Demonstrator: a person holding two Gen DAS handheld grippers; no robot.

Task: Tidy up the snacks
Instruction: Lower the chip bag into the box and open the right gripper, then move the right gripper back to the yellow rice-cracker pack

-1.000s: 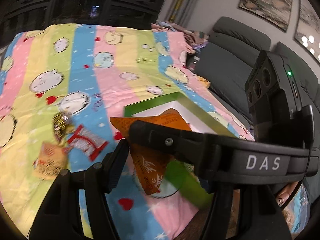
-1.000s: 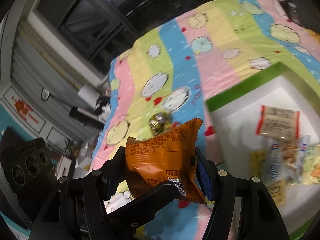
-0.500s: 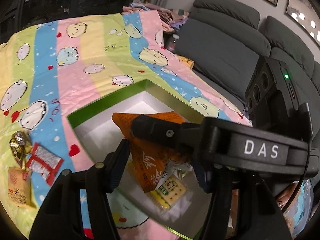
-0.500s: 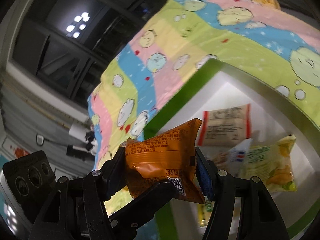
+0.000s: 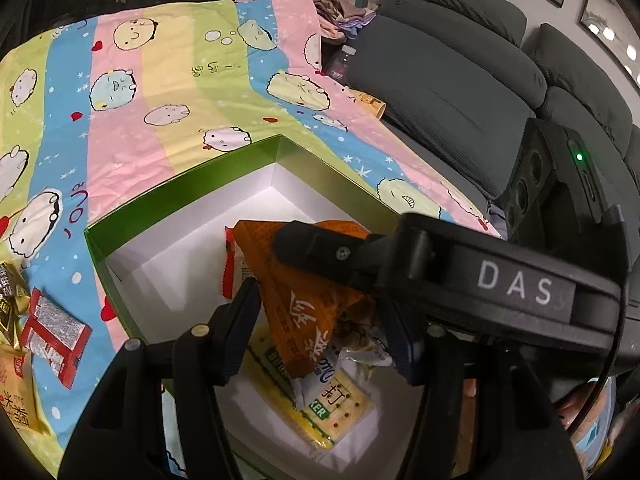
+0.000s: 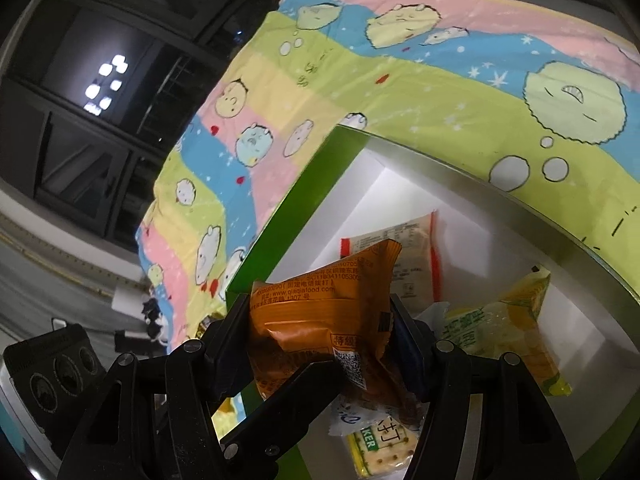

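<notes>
Now, with both the left gripper [image 5: 320, 332] and right gripper [image 6: 320, 340] pinching the orange snack pack [image 6: 320, 320], lower it gently into the green box [image 5: 180, 208] before letting go.

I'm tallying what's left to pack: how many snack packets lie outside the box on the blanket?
3, all left of the box: red-and-silver packet, dark gold one, yellow one. More may be hidden.

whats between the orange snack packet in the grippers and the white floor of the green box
In both wrist views, a yellow-green cracker packet and a crumpled white wrapper lie on the floor of the green-walled box, right under the held orange snack packet.
</notes>
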